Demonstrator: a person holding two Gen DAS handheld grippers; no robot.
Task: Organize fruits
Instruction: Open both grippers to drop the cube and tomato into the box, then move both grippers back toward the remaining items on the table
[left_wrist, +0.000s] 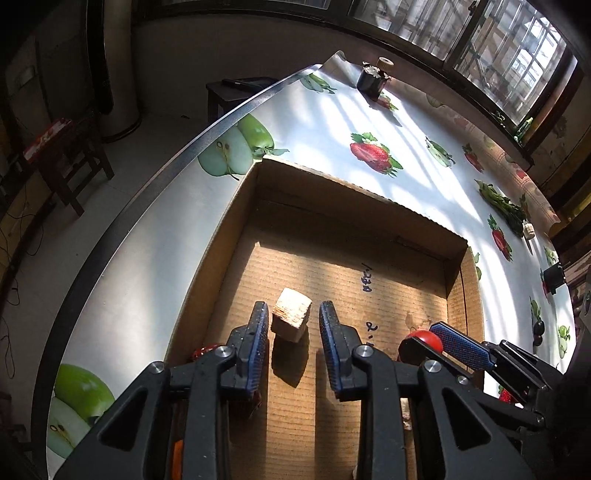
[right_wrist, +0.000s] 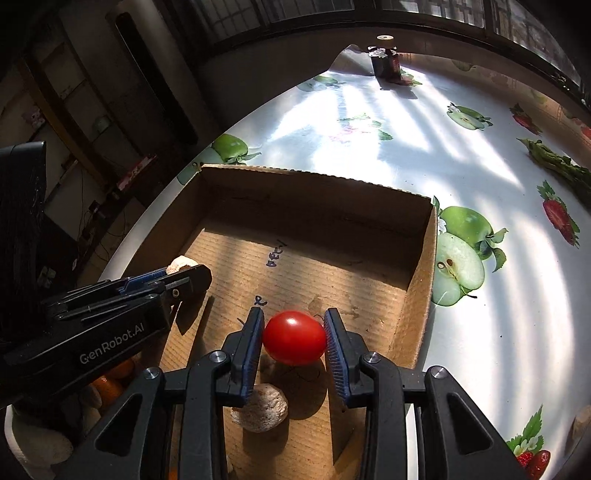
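1. Cardboard box (right_wrist: 417, 280) filled the centre of both views, sitting on the fruit-print tabletop (right_wrist: 498, 177). Judged step: setting fruit down inside the box. To do it well, lower until the fruit sits on the box floor, then part the claw fingers slowly so nothing rolls, and keep the two claws from bumping each other.
2. Right claw (right_wrist: 294, 338), lower centre of the right wrist view, was closed onto a red tomato (right_wrist: 294, 338), pads touching both sides, tomato just above or on the box floor; cannot tell which. Best drop spot was prob. the bare floor further up the frame, away from the lump below.
3. Left claw (left_wrist: 289, 321), lower centre of the left wrist view, stood part open w/ a pale cut chunk (left_wrist: 291, 314) between the fingers. Gaps showed on both sides, so no grip; the chunk looked to be resting on the box floor.
4. Beige round lump (right_wrist: 263, 407), low in the right wrist view, sat partly under the right claw's left finger; what it was, unclear.
5. Hidden/hard to read:
   - orange items at lower left of the right wrist view, mostly behind the left claw body, not identifiable;
   - small red thing (left_wrist: 202, 350) peeking from behind the left claw's left finger, mostly covered;
   - dark jar (right_wrist: 386, 61) at top of frame, too small to read;
   - near end of the box cut off by both claw bodies.
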